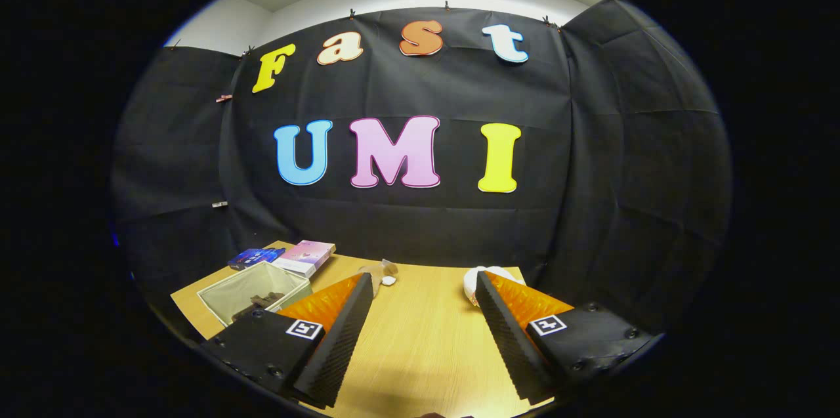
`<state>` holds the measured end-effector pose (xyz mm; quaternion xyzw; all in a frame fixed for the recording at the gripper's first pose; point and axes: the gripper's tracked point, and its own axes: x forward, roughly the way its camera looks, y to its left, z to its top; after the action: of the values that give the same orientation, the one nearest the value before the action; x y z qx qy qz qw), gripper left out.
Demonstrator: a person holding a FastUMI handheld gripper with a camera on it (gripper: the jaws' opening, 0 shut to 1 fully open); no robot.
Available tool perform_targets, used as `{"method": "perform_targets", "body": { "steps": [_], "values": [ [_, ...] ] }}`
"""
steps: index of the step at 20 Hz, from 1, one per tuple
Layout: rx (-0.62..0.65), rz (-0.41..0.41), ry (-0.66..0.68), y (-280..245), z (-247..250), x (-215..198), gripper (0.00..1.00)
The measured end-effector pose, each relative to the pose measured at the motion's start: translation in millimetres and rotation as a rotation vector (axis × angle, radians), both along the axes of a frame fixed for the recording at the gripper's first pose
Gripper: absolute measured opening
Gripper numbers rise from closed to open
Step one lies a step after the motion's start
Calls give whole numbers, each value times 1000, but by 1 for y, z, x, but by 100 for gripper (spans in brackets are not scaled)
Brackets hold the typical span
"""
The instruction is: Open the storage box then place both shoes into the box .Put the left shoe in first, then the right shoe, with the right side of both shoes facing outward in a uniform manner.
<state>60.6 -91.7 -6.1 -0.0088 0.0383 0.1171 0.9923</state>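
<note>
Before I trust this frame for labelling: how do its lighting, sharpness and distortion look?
In the gripper view, light falls brightest on the wooden table between the open tongs, fading toward the dark booth wall; fisheye bending bows the table's far edge; the fabric bin and the books beyond it look sharp, while the small items past the fingertips are too small to identify.

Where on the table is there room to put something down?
Bare wood table lies between the open gripper fingers and just ahead. Crowded beside the left finger: fabric bin, two flat boxes. A white thing sits by the right fingertip.
</note>
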Motion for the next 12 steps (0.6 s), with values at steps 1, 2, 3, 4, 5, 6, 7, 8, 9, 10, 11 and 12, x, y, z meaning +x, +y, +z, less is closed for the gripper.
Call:
{"method": "perform_targets", "body": {
  "steps": [1,2,3,4,5,6,7,8,9,10,11,12],
  "values": [
    [-16,-5,-3,0,-1,1,98],
    [-24,-5,-3,1,-2,0,98],
    [-29,-4,0,3,-3,-1,98],
    [-27,-2,4,5,-4,-2,98],
    [-24,3,5,8,-4,-3,98],
    [-22,10,9,11,-4,-3,98],
    [-25,16,15,14,-7,-4,98],
    [-34,17,19,16,-8,-4,98],
    [-43,12,22,16,-10,-3,98],
    [-45,9,24,17,-10,-3,98],
    [-38,6,27,19,-10,-2,98],
    [-28,2,28,21,-9,-1,98]
  ]
}}
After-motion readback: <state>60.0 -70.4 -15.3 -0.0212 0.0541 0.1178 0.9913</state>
